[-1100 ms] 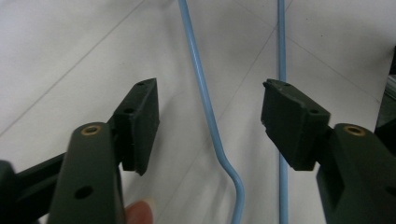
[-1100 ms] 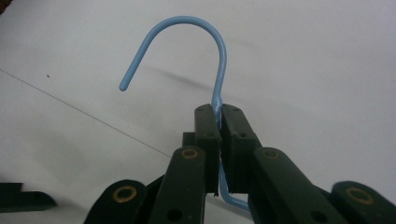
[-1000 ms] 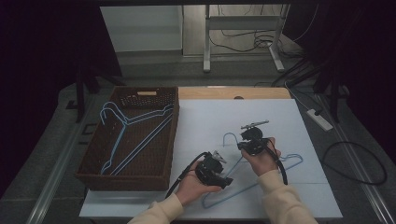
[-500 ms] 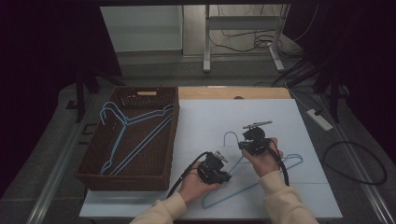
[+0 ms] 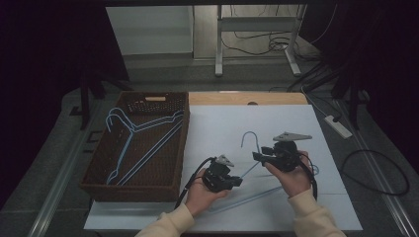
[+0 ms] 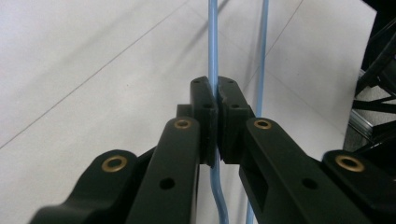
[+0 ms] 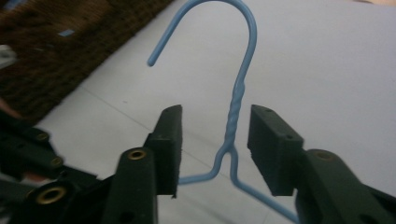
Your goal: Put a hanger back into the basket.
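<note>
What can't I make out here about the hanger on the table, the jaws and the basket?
- Hanger: in the high view the hands and both grippers cover its neck and much of its frame.
- Left gripper: shut on the hanger wire; its view's bottom edge cuts the wire off.
- Right gripper: jaws just opening, hanger's neck between, pads clear.
- Basket: how many hangers lie inside is too dim and small to tell.

I count three blue wire hangers: one on the white table sheet [image 5: 222, 123] between my claws [image 5: 249, 140], two in the one brown wicker basket [image 5: 183, 143].
</note>
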Demonstrator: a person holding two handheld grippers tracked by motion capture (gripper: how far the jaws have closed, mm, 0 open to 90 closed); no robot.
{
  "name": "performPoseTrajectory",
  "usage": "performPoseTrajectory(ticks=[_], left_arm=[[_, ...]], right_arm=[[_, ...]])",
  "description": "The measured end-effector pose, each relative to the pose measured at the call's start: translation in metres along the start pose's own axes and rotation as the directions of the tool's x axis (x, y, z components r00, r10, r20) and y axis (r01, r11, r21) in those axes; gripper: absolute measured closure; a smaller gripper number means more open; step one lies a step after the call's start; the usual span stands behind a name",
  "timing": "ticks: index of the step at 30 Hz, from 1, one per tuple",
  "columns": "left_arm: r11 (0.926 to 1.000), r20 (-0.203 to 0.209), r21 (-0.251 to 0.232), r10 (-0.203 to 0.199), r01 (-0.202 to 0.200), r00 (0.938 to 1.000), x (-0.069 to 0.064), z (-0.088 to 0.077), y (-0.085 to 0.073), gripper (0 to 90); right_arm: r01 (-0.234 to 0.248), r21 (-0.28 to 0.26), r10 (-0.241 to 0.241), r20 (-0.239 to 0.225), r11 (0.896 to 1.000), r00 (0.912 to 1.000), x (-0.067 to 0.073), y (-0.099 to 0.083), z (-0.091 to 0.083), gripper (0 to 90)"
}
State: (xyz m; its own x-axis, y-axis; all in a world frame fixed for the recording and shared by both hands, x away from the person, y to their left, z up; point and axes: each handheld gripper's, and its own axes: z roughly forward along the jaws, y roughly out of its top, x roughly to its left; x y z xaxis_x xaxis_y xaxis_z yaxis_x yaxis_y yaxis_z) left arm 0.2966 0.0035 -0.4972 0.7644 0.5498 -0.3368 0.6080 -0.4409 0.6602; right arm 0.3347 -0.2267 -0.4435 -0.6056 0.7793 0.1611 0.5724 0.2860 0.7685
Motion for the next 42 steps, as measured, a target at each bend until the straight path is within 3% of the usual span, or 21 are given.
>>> performPoseTrajectory(ticks=[4, 10, 18, 22, 33, 42], left_arm=[[0.9997, 0.006, -0.022, -0.01, 0.01, 0.9999, 0.0, -0.007, 0.0, 87.5], [0.9971, 0.009, -0.071, -0.025, 0.025, 0.9997, 0.001, -0.022, 0.001, 87.6], [0.9903, 0.003, -0.135, -0.032, 0.032, 0.9995, 0.002, -0.044, 0.002, 87.6], [0.9864, 0.001, -0.16, -0.037, 0.037, 0.9993, 0.003, -0.053, 0.002, 87.6], [0.9757, 0.007, -0.217, -0.032, 0.032, 0.9995, 0.0, -0.078, 0.006, 87.7], [0.9594, -0.043, -0.282, -0.003, -0.009, 0.9991, 0.004, -0.123, 0.009, 87.7]], right_arm=[[0.012, -0.062, -0.014, -0.037, 0.998, 0.9992, -0.003, -0.008, -0.016, 45.7], [0.047, -0.127, -0.054, -0.05, 0.991, 0.9973, -0.011, -0.022, -0.031, 36.1], [0.096, -0.212, -0.103, -0.024, 0.973, 0.9944, -0.022, -0.044, -0.049, 32.5], [0.107, -0.217, -0.114, -0.021, 0.97, 0.9932, -0.024, -0.053, -0.053, 30.6], [0.095, -0.191, -0.101, -0.019, 0.977, 0.9947, -0.033, -0.068, -0.053, 29.4], [0.094, -0.17, -0.099, -0.024, 0.981, 0.9948, -0.036, -0.074, -0.052, 28.8]])
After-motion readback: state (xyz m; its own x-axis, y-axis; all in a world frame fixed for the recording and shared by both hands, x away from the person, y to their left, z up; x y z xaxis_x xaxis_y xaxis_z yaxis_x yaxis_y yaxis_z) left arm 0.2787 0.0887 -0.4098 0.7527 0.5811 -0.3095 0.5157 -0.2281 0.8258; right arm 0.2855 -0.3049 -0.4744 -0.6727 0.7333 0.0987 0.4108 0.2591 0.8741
